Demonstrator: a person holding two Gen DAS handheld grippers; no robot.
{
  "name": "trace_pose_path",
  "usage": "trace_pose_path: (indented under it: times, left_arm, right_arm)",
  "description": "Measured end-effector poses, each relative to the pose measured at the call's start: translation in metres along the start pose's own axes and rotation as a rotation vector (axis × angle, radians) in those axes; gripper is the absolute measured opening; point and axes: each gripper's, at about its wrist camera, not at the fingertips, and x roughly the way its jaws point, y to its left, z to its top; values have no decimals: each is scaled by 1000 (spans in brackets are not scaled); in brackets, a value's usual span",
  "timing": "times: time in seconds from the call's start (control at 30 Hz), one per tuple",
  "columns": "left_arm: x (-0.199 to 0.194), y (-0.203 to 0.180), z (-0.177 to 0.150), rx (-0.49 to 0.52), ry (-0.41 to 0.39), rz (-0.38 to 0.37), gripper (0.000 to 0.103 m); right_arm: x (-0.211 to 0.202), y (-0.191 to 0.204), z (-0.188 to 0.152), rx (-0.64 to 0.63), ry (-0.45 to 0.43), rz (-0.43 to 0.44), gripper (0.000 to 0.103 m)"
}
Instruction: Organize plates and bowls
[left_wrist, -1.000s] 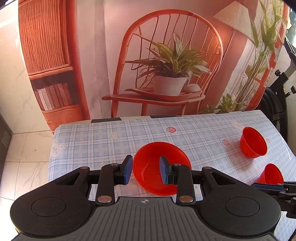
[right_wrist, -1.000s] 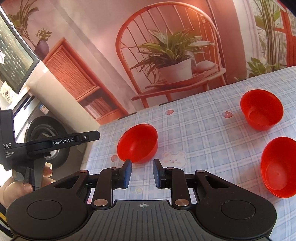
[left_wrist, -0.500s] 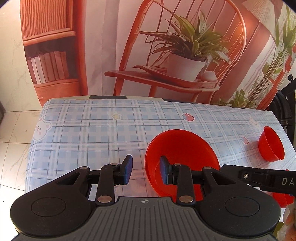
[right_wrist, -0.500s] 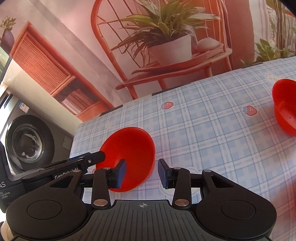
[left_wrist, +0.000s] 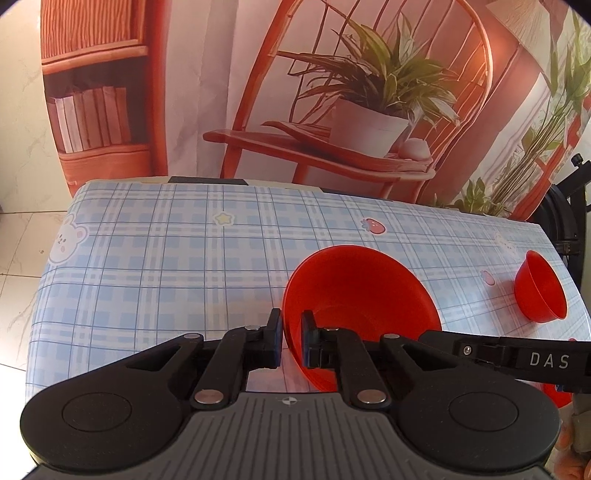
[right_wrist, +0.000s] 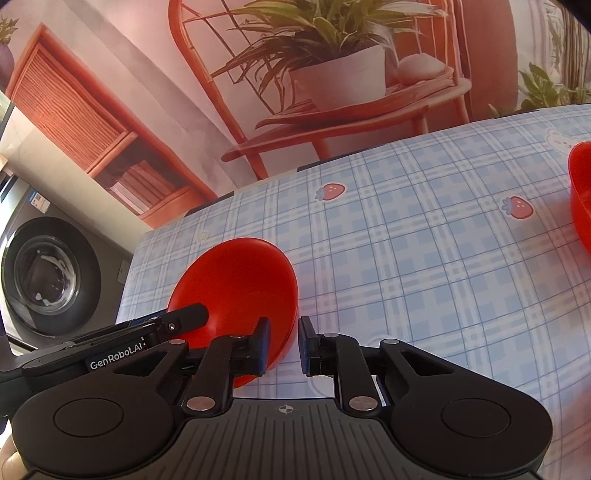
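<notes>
Your left tongs (left_wrist: 291, 339) pinch the red plastic bowl's (left_wrist: 360, 295) rim; your right tongs (right_wrist: 282, 345) (spread) cover its near side, contact unclear.

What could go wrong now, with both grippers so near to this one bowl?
The left gripper pinches only the thin rim of the red bowl, so the bowl may slip or tilt when lifted. The right gripper, open, sits close beside the same bowl and could bump it or the left gripper.

open checked tablecloth (left_wrist: 155, 280) left of the near red bowl (left_wrist: 362, 291); second bowl (left_wrist: 539, 286) well apart, far right
</notes>
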Motion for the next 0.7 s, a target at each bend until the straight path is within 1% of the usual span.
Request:
trace_pose_path:
  times: [0.2,0.33,0.43,0.57,0.7]
  left_arm:
    - [-16,-3,2,1,-8,8,10]
    - [-37,-11,3,17,-24,20,10]
    - [-54,-18,3,19,-31,22,10]
    - [-84,-37,-2,43,-50,31,10]
    - [-112,-58,-9,37,-76,14,10]
  right_arm:
    - [-10,-1,-3,12,-8,20,8]
    - [-27,2,-6,10,-21,39,8]
    - [-44,4,-10,1,-34,55,8]
    - [-75,3,-16,3,-62,86,8]
    - [-108,-2,-22,-14,-86,99,8]
